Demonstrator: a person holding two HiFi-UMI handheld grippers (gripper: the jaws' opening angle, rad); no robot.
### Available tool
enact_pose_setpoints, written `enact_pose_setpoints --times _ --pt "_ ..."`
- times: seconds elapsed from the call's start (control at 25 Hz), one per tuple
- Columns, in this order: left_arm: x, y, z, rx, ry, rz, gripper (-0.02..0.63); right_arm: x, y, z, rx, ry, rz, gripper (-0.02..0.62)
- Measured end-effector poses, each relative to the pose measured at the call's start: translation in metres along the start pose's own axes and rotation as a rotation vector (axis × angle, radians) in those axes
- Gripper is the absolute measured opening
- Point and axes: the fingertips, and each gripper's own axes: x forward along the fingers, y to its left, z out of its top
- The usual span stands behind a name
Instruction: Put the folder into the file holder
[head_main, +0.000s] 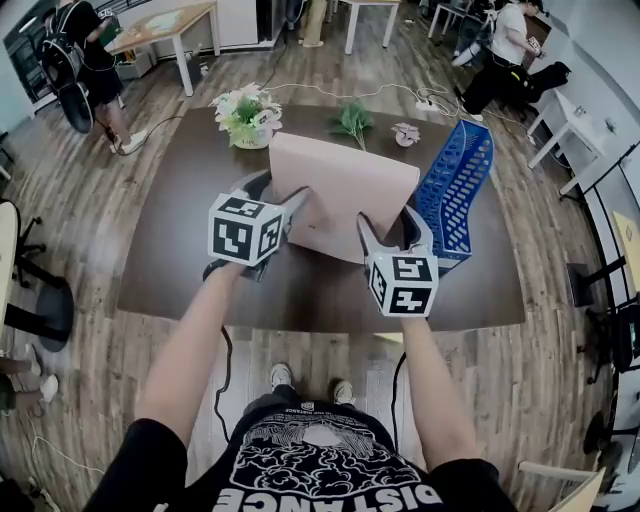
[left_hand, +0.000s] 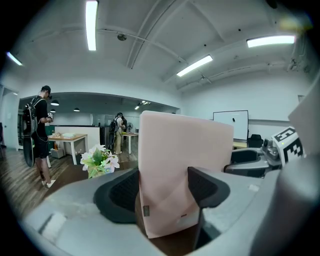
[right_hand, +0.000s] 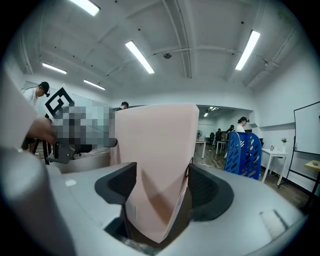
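Note:
A pale pink folder (head_main: 345, 195) stands upright over the dark table (head_main: 200, 270), held by both grippers. My left gripper (head_main: 275, 200) is shut on its left edge. In the left gripper view the folder (left_hand: 185, 165) fills the gap between the black pads (left_hand: 122, 192). My right gripper (head_main: 393, 228) grips the right edge. The right gripper view shows the slightly splayed folder (right_hand: 155, 165) touching both pads (right_hand: 202, 187). The blue slotted file holder (head_main: 455, 185) stands on the table just right of the folder, and shows again (right_hand: 245, 152) beyond the right jaw.
A pot of white flowers (head_main: 247, 115) and a small green plant (head_main: 352, 120) sit at the table's far edge. A small ornament (head_main: 406, 132) lies near them. People stand (head_main: 85, 60) and sit (head_main: 505, 45) in the room beyond. Chairs flank the table.

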Motion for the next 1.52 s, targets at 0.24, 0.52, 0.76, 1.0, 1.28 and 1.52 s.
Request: enact_pose_setpoints --times 0.24,0.52,0.76,1.0,1.28,1.52 --pt "-0.012 0.004 -0.004 -0.022 0.01 0.067 0.316 -0.004 0.009 0.002 -0.01 -0.014 0.075 0.311" --pt "-0.016 0.005 -0.007 -0.057 0.011 0.112 0.316 -0.006 0.012 0.003 -0.013 -0.025 0.144 0.311" --pt "-0.019 0.005 -0.007 -0.062 0.009 0.151 0.316 -0.013 0.015 0.003 -0.028 -0.042 0.198 0.311" --pt "-0.022 0.006 -0.012 -0.085 0.009 0.19 0.316 -0.014 0.013 -0.005 -0.017 -0.052 0.239 0.311" --pt "-0.03 0.008 -0.02 -0.099 0.027 0.23 0.317 -0.006 0.005 -0.028 0.014 -0.016 0.316 0.335" --pt "-0.034 0.009 -0.023 -0.104 0.036 0.267 0.316 0.009 0.007 -0.039 0.047 0.003 0.491 0.359"
